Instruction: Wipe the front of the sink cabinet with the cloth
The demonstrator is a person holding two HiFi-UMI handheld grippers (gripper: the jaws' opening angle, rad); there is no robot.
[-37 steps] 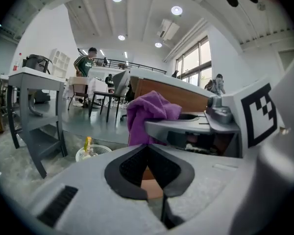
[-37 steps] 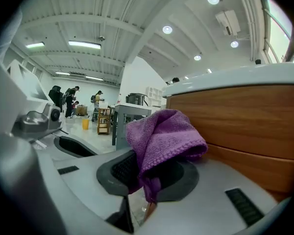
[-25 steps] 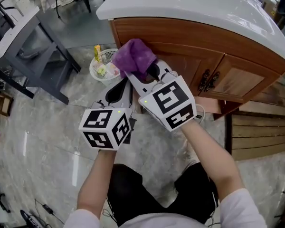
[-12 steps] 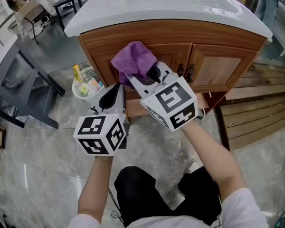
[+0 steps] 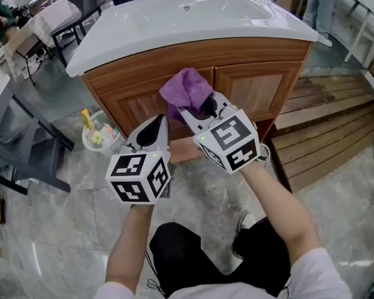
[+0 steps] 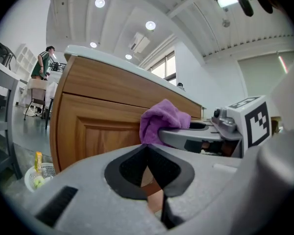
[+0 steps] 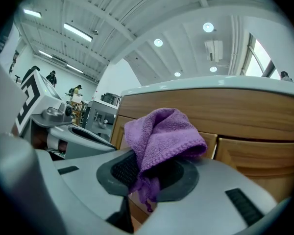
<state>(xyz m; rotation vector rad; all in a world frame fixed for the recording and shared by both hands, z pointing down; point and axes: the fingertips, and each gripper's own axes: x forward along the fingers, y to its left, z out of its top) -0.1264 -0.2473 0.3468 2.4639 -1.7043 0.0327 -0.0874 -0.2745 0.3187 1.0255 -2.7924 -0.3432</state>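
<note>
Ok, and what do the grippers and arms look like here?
The left gripper and right gripper are light grey plastic with black textured pads. Each carries a white cube with black square markers. The person wears short white sleeves.

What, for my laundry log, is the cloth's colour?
The cloth is purple; the right gripper view shows it best.

White mesh basket (image 5: 103, 146) of small packets on grey marbled floor (image 5: 62, 220); dark grey desk (image 5: 15, 136) far left; wooden slats (image 5: 324, 117) right.
</note>
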